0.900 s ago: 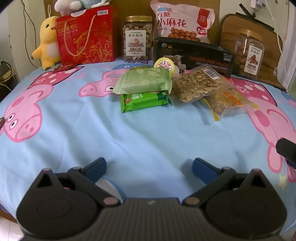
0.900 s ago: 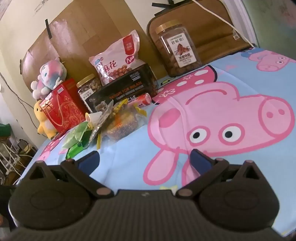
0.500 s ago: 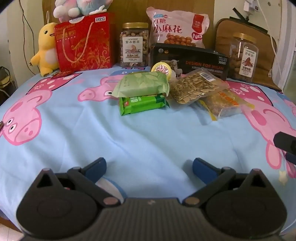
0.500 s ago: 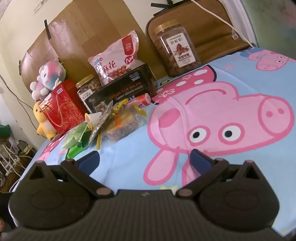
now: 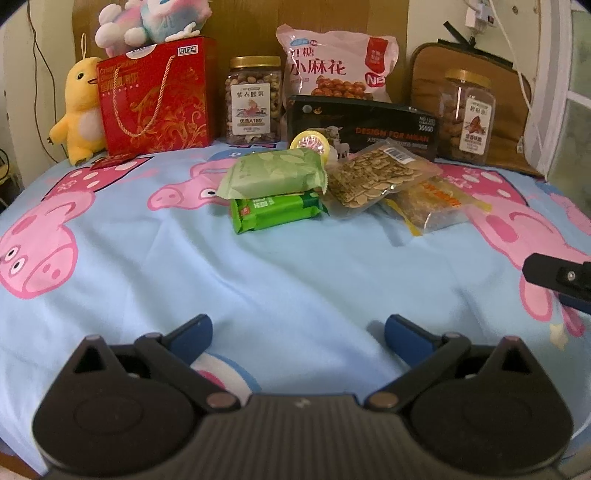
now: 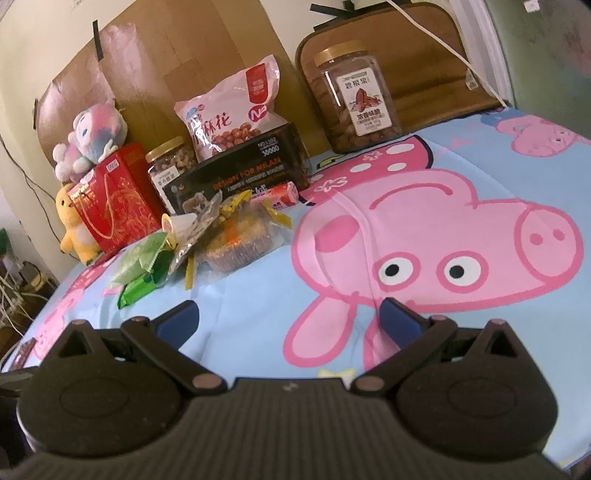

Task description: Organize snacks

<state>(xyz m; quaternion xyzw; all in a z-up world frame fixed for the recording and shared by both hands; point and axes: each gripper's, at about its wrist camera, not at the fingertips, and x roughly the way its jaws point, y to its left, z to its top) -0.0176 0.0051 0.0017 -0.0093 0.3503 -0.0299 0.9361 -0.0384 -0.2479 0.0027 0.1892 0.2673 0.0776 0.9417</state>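
A heap of small snacks lies mid-bed: a pale green packet (image 5: 273,175) on a bright green one (image 5: 275,213), a clear bag of seeds (image 5: 376,177), a clear bag with orange print (image 5: 428,206) and a yellow-lidded cup (image 5: 309,144). Behind stand a black box (image 5: 362,129), a pink bag (image 5: 338,68), a nut jar (image 5: 253,101) and a second jar (image 5: 467,116). My left gripper (image 5: 297,332) is open, well short of the heap. My right gripper (image 6: 288,317) is open too, over the sheet right of the heap (image 6: 236,236).
A red gift bag (image 5: 157,98) with a plush toy (image 5: 151,18) on top and a yellow duck (image 5: 79,107) stand at the back left. A brown cushion (image 5: 506,96) leans at the back right. The pig-print sheet (image 5: 295,277) covers the bed; cables hang on both walls.
The left gripper's view has tilted up a little, so the snacks and back wall sit slightly lower in frame. The right gripper has hardly moved. Both stay open.
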